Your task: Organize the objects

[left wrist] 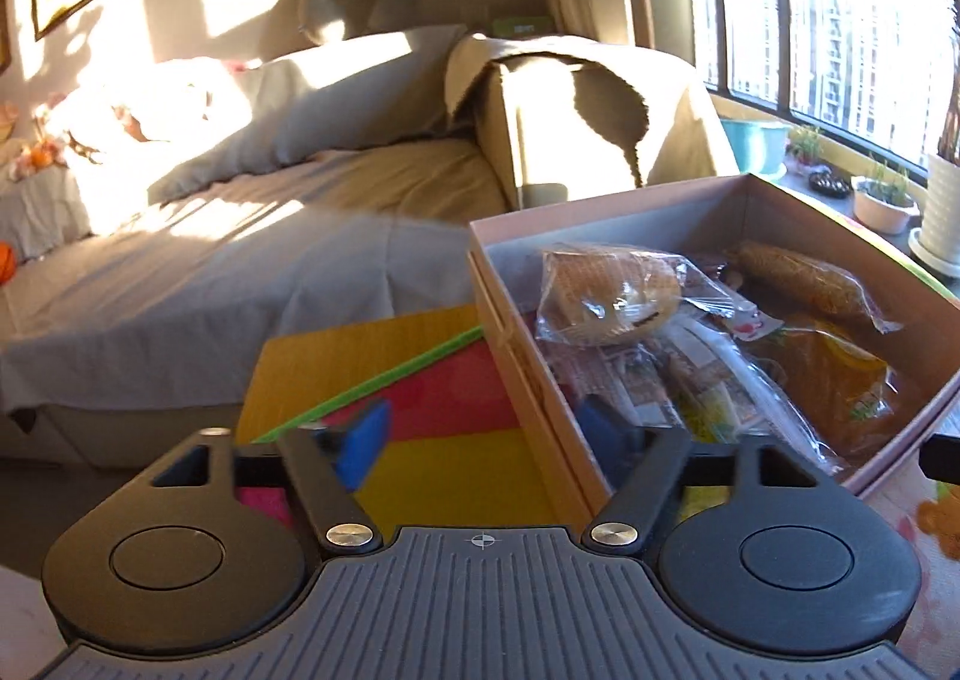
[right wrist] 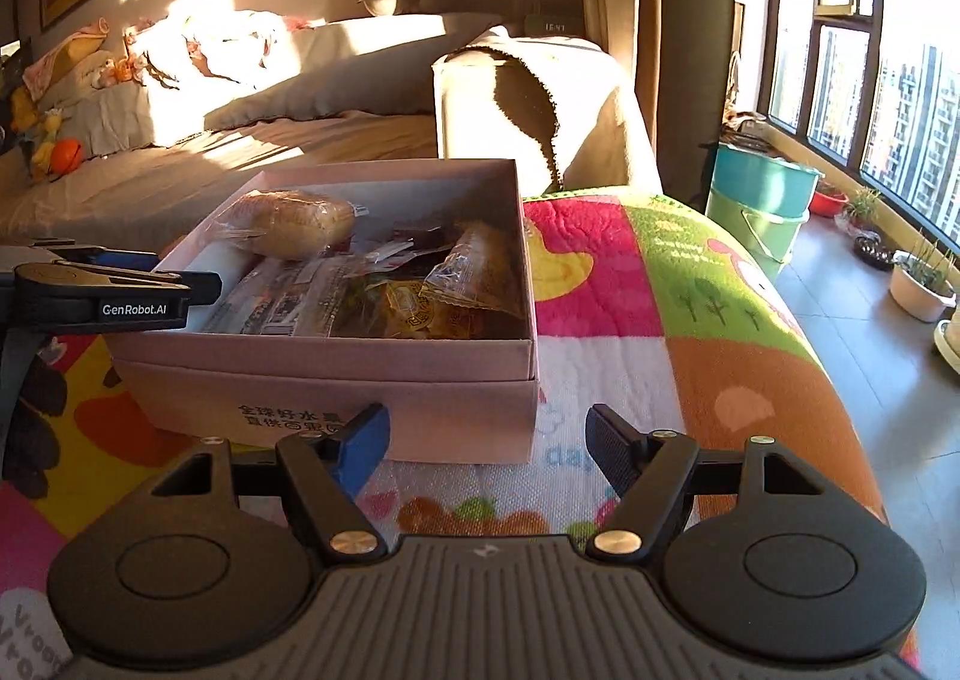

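Both my grippers are empty right now. The left gripper [left wrist: 483, 431] has its jaws spread wide, nothing between them, straddling the near left wall of the pink cardboard box [right wrist: 384, 344]; its far finger sits inside the box over the packets. The right gripper [right wrist: 486, 443] is also spread wide and empty, hovering just in front of the box's near right corner, above the colourful quilted mat [right wrist: 660, 320].

Step in hand, my read: a drop into the box looks finished and I'm between items. No loose item shows on the mat in either view, so I judge the sorting close to done, or the remaining things are out of frame. Next move calls for finding another loose object, if any, and closing on it; otherwise backing the left gripper out of the box without snagging the crinkly wrappers.

Counts:
- one box, open, no lid visible
- two bagged bread rolls clear enough to count: one at the far left [right wrist: 288, 224], one at the far right [right wrist: 474, 266]
- one orange-yellow snack bag [left wrist: 834, 380] near right inside
- several smaller sachets and printed packets underneath, too jumbled to count
- two grippers

The box sits on the mat, with a sofa beyond.
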